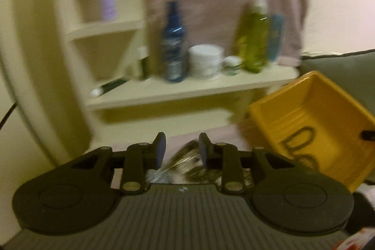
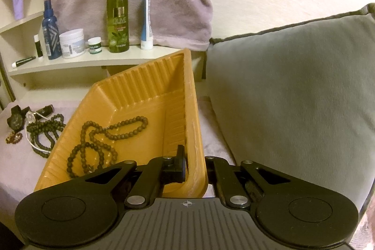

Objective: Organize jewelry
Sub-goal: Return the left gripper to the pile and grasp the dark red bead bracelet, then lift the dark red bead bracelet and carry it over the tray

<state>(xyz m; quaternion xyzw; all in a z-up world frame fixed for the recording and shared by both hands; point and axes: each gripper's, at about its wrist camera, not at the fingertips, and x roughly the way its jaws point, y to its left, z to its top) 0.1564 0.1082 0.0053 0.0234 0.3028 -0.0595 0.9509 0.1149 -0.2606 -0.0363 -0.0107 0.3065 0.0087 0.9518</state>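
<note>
The right gripper [image 2: 195, 165] pinches the near wall of the yellow tray [image 2: 140, 86], tilting it up off the bed. One bead necklace [image 2: 105, 139] already lies inside. The left gripper [image 1: 182, 151] hovers with jaws spread over the blurred jewelry pile [image 1: 187, 165] (watch [image 2: 15, 120], dark beads [image 2: 44, 130], small bracelet [image 2: 14, 138]). We look mid-sort; next call is closing on one piece and carrying it across to the tray.
</note>
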